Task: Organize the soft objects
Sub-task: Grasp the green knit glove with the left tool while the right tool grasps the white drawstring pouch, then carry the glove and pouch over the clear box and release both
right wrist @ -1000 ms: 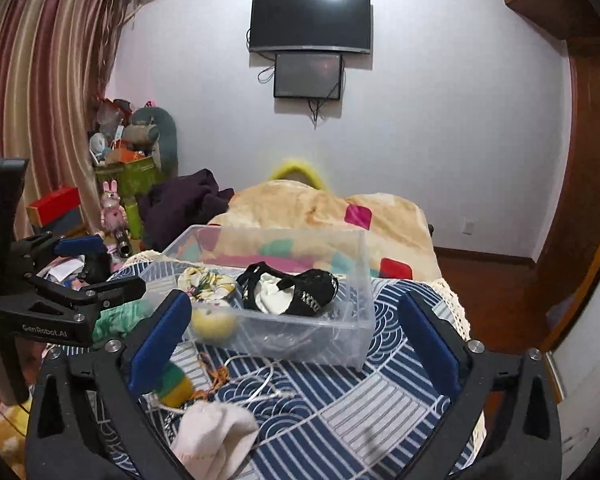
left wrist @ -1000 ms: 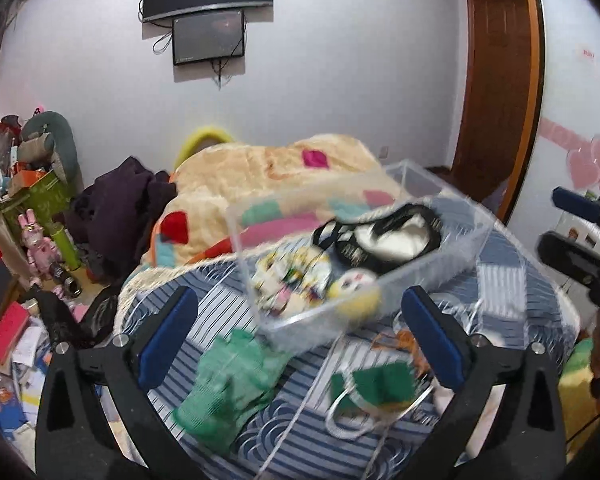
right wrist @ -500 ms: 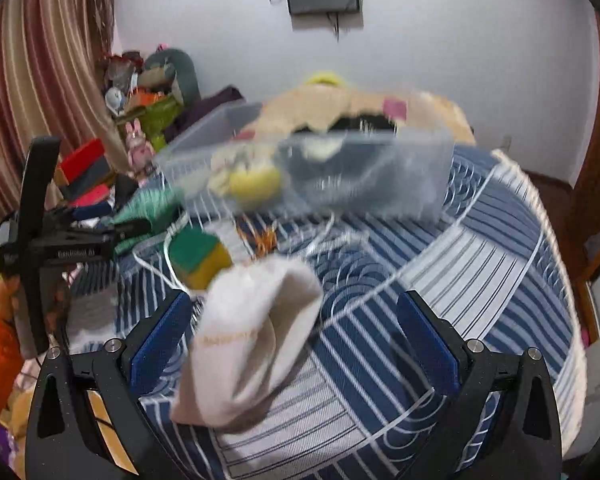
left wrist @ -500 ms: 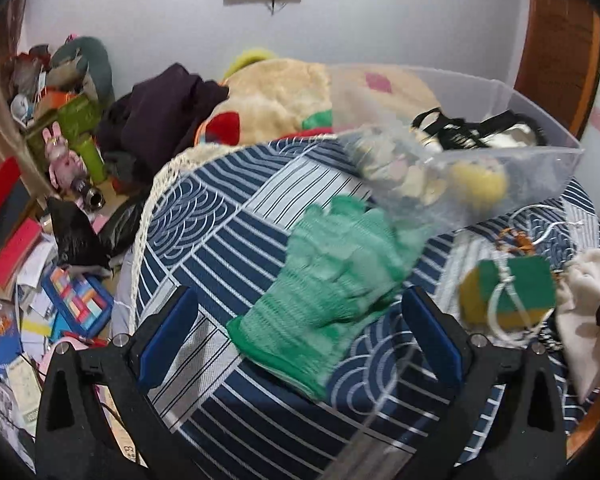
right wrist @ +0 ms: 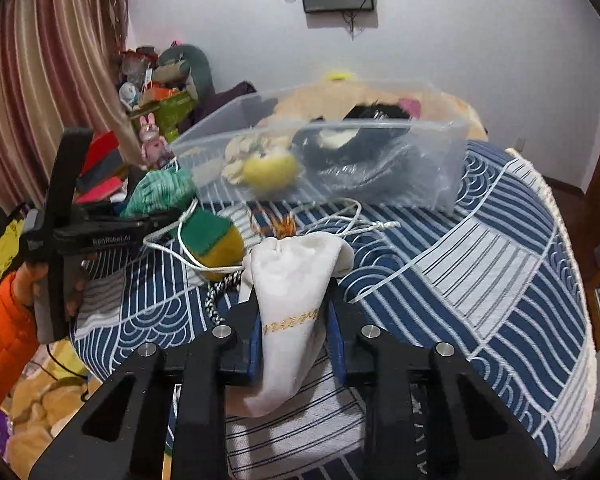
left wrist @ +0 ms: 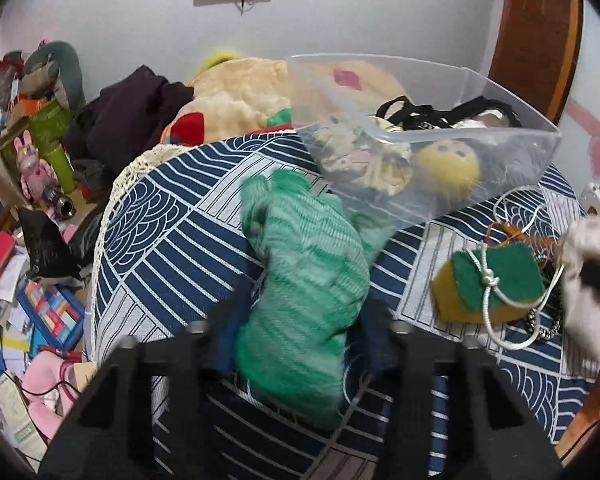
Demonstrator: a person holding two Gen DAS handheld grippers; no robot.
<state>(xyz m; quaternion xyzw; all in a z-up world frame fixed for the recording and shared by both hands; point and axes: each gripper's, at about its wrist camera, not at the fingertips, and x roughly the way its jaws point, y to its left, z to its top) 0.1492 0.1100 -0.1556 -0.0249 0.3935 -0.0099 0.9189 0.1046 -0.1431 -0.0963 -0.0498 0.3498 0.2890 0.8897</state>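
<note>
Left gripper [left wrist: 300, 332]: black frame with blue pads, jaws pressed against both sides of the green glove.
Green glove [left wrist: 304, 276]: knitted, ribbed, mint to emerald green, fingers pointing toward the bin; it lies on the cloth, just beside the bin's near corner.
Right gripper [right wrist: 292, 336]: same black build, jaws narrowed onto the white sock, pinching it mid-length.
White sock [right wrist: 292, 300]: soft, cream-white fabric with a thin gold band, crumpled at the far end and drooping toward the camera.
Clear bin [right wrist: 440, 184]: thin transparent plastic, rectangular with rounded corners, standing on the cloth beyond both grippers.
In the bin: a round yellow plush ball [left wrist: 448, 168], a patterned fabric bundle [left wrist: 360, 156], a black strappy item with white lining [right wrist: 364, 140].
Sponge [left wrist: 492, 284]: yellow foam block with a green scouring layer, wrapped by a white cord [left wrist: 488, 284], lying between glove and sock.
Cloth [right wrist: 480, 280]: navy and white, printed with stripes and wave arcs, lace-edged, covering a rounded surface.
</note>
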